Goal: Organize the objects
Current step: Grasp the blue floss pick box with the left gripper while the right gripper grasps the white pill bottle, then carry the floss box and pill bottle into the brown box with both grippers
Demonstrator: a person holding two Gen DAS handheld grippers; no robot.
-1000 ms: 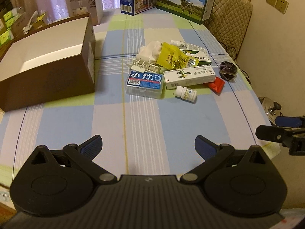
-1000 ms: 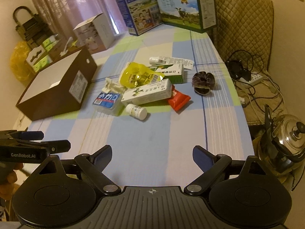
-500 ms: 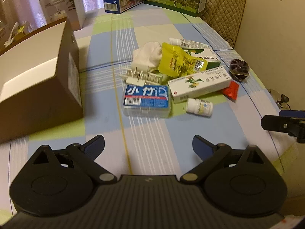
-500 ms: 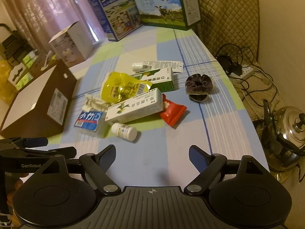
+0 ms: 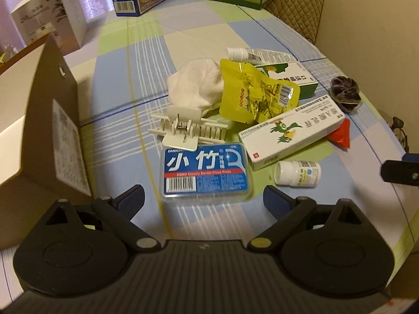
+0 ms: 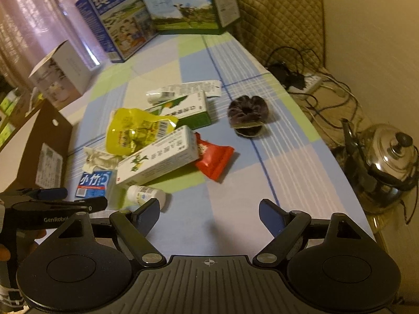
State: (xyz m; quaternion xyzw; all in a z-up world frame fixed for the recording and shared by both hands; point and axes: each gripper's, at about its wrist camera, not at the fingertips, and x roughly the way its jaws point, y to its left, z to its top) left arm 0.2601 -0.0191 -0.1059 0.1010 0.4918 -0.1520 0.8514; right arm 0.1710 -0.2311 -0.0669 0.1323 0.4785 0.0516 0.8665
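Observation:
A pile of small items lies on the checked tablecloth. My left gripper (image 5: 204,198) is open and empty, just in front of the blue dental floss box (image 5: 205,174). Behind the box are a white hair claw clip (image 5: 184,128), a white cloth (image 5: 196,89), a yellow pouch (image 5: 258,95), a long white medicine box (image 5: 290,133), a small white bottle (image 5: 298,174) and a red packet (image 5: 341,136). My right gripper (image 6: 209,213) is open and empty, near the white bottle (image 6: 145,195) and the red packet (image 6: 213,158). An open brown cardboard box (image 5: 39,120) stands at the left.
A dark scrunchie (image 6: 247,116) lies at the right of the pile. Milk cartons (image 6: 159,13) and a white carton (image 6: 61,74) stand at the far end. A steel kettle (image 6: 387,162) and cables sit past the table's right edge.
Both grippers have moved forward toward the pile, still open. The floss box now lies just in front of my left fingers. Nothing on the table has moved.

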